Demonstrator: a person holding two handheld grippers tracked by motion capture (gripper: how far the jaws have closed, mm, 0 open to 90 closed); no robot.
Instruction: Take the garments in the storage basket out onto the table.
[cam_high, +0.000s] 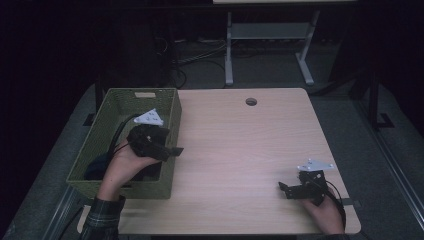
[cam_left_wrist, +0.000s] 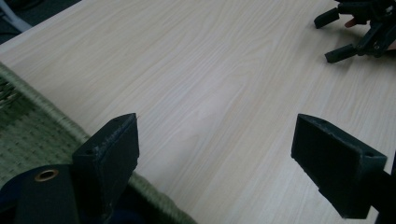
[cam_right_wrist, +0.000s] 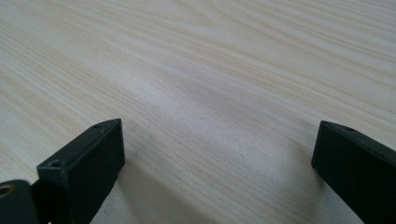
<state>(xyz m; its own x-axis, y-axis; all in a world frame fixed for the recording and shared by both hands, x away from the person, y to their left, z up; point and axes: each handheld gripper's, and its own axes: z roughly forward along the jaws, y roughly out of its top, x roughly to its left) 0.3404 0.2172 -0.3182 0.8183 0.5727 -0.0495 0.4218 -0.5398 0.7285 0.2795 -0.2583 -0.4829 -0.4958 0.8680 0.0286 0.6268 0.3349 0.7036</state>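
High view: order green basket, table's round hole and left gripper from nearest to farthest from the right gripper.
From the right gripper:
1. Round hole, far side of the table, centre.
2. Left gripper, at the basket's right wall.
3. Green basket, at the table's left edge.
The first two are close to call.

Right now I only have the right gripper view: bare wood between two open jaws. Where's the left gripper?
Observer: The left gripper is over the right rim of a green woven basket at the table's left side, by the high view.
Operator: Holding anything?
Observer: No. In the left gripper view its jaws stand wide apart with light wooden tabletop between them.
Operator: Anything in the basket?
Observer: Something dark lies in its near corner; too dim to name.
Operator: And my right gripper on the table?
Observer: The right gripper sits low at the near right corner, jaws pointing left.
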